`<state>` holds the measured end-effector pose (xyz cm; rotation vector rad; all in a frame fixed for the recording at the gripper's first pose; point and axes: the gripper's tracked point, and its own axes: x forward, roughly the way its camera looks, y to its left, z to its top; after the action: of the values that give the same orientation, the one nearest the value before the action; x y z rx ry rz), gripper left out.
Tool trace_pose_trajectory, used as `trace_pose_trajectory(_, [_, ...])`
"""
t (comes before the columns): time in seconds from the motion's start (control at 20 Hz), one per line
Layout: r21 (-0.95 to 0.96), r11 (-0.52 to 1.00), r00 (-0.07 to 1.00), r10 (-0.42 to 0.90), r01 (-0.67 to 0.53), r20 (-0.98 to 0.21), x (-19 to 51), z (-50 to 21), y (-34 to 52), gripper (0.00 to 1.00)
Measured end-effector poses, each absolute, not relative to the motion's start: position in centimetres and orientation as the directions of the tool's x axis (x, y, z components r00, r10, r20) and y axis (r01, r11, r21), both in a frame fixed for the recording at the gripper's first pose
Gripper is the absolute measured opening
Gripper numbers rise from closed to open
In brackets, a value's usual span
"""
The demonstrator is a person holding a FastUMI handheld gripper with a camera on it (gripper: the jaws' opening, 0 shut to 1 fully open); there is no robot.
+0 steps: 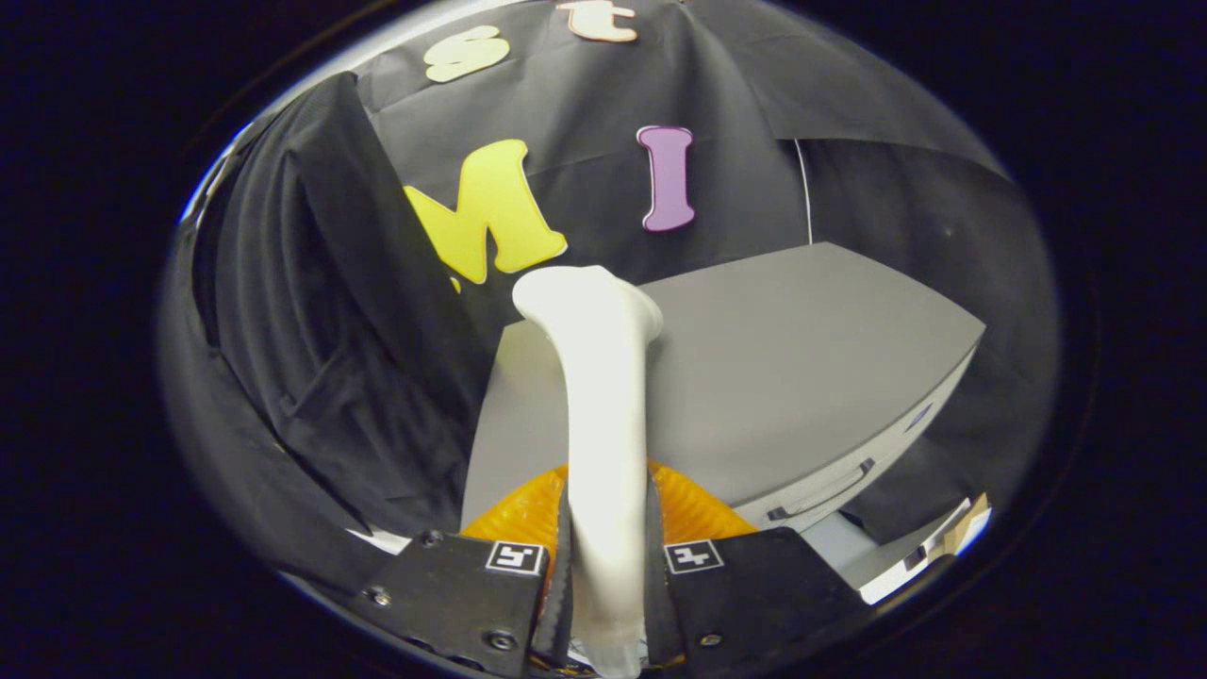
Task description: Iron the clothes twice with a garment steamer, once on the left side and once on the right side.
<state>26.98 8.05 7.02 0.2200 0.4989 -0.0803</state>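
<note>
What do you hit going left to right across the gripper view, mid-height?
Hanging dark garment → white steamer handle, clamped between the gripper fingers → grey table top.

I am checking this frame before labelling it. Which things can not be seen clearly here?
- Steamer head: it faces away in the gripper view, so the steam plate is hidden.
- Steamer handle base: hidden between the fingers of the hand-held gripper, which is shut on it.
- Orange ribbed object: mostly hidden behind the fingers and steamer.
- Dark garment: folds are hard to make out against the dark cloth.
- Grey cabinet: front foreshortened.
</note>
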Motion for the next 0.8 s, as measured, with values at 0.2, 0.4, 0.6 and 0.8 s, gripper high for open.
trace_pose_trajectory(0.2, [0.159, 0.983, 0.917, -0.025, 0.096, -0.398, 24.3, 10.4, 10.4, 0.33])
trace_pose_trajectory(0.4, [0.112, 0.992, 0.966, -0.023, 0.054, -0.259, 23.3, 15.2, 13.6, 0.33])
trace_pose_trajectory(0.6, [0.057, 0.998, 0.997, 0.004, 0.001, -0.079, 22.2, 21.0, 17.6, 0.33])
trace_pose_trajectory(0.8, [0.002, 0.998, 0.991, 0.069, -0.070, 0.116, 21.0, 26.0, 22.0, 0.33])
